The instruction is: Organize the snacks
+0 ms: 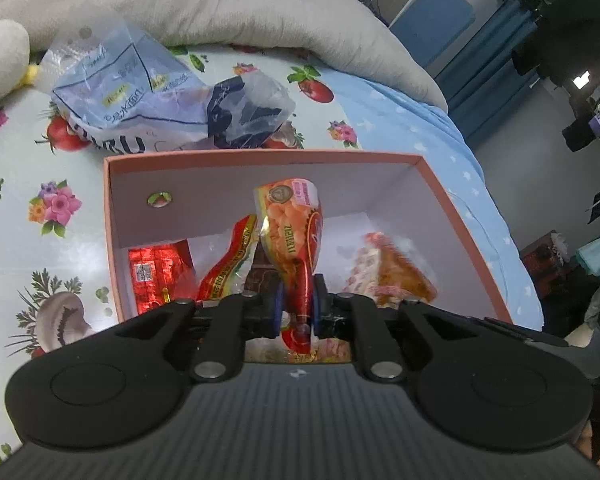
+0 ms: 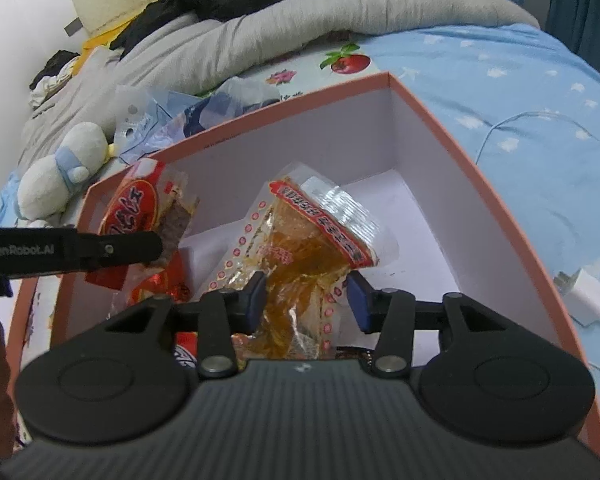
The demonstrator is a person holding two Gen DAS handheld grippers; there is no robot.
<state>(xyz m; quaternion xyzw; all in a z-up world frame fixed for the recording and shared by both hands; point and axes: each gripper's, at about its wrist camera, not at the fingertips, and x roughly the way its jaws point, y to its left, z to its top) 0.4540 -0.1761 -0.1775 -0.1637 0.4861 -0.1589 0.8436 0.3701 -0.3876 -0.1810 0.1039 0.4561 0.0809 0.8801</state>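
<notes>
A pink box with a white inside (image 1: 452, 200) (image 2: 440, 120) sits on the bed and holds several snack packets. My left gripper (image 1: 297, 308) is shut on an orange-red snack packet (image 1: 296, 232) and holds it upright over the box; it also shows from the side in the right wrist view (image 2: 140, 208), with the left gripper's finger (image 2: 100, 252) across it. My right gripper (image 2: 306, 300) is open inside the box, one finger on each side of a clear packet of orange-brown snacks (image 2: 300, 264). That packet shows at the box's right in the left wrist view (image 1: 392, 272).
A crumpled blue-and-clear plastic bag (image 1: 148, 92) lies behind the box on the flowered cloth (image 1: 40, 208). A white plush toy (image 2: 60, 176) sits left of the box. A grey duvet (image 2: 300, 20) lies behind. A white charger and cable (image 2: 588, 292) lie right of the box.
</notes>
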